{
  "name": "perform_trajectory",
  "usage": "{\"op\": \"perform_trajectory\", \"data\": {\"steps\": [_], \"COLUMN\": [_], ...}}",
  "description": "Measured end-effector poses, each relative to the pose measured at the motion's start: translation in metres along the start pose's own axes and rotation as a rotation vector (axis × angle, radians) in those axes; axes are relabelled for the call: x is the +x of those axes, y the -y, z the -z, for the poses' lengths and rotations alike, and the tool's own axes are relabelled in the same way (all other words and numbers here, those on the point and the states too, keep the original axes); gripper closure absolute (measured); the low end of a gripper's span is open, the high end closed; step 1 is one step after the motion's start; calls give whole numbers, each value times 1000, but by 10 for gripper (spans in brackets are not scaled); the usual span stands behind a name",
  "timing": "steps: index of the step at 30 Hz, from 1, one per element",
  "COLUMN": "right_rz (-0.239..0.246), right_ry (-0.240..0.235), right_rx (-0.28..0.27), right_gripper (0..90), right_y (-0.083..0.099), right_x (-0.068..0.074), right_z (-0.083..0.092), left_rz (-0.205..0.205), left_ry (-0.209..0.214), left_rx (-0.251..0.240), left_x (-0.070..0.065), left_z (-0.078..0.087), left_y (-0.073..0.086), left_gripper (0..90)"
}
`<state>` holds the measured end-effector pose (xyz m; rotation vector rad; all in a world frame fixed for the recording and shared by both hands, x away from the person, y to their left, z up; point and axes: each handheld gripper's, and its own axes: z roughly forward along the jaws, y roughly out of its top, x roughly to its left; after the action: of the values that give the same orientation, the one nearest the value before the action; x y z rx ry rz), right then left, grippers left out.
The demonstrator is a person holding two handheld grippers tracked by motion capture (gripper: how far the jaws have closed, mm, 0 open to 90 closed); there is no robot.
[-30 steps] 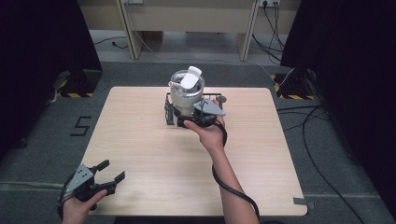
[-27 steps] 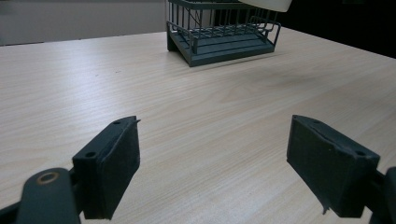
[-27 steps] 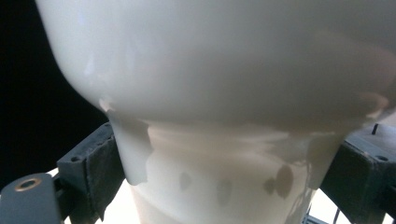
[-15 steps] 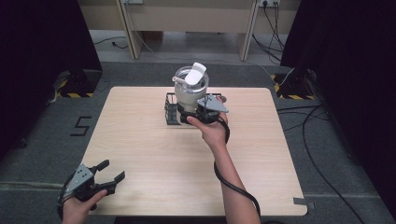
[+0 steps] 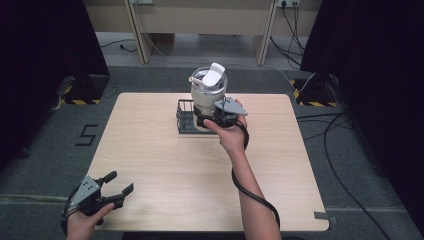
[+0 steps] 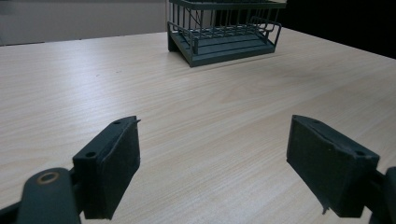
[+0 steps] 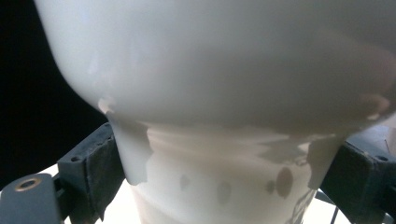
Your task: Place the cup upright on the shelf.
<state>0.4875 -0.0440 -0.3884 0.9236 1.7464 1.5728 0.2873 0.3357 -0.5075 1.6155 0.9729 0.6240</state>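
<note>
While held higher than before, white blender jar, right gripper jaws clamped

- The left hand-held gripper is black, with a flat grey plate on top that has three corners. It is by the near left corner of the desk.
- Its two jaws are thick black blocks with small round holes, and a brass ring sits in the black arm below one of them.
- The right hand-held gripper is black too, with the same grey plate.
- A thick black cable trails from it along the bare forearm, toward the near edge of the desk.
</note>
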Motion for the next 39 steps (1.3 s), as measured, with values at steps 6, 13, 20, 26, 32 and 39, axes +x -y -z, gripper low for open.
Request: {"op": "perform_trajectory", "data": {"steps": [6,13,20,26,32,39], "right_rz": [-4,-4,1,-2,-7,-12], "right_ry": [11,23,36,44,57,72], "right_rx": [2,4,4,5,11,8], "right_gripper": [110,110,110,110,110,110], "right_y": [-2,-5,-10,-13,-15,-17], "right_x": [-4,-8,-13,-17,-21,-26], "right_z": [-3,-7,-11,-15,-21,-26], "left_rz": [0,3,5,6,7,8], "left_ry": [-1,-1,-2,-2,-3,-4], "left_rx": [1,-1,-2,-3,-2,-4], "left_x": [1,1,1,1,2,2], "left_z": [0,0,0,0,0,1], "left_y": [0,0,0,0,0,0], "left_gripper": [166,166,167,167,167,167]}}
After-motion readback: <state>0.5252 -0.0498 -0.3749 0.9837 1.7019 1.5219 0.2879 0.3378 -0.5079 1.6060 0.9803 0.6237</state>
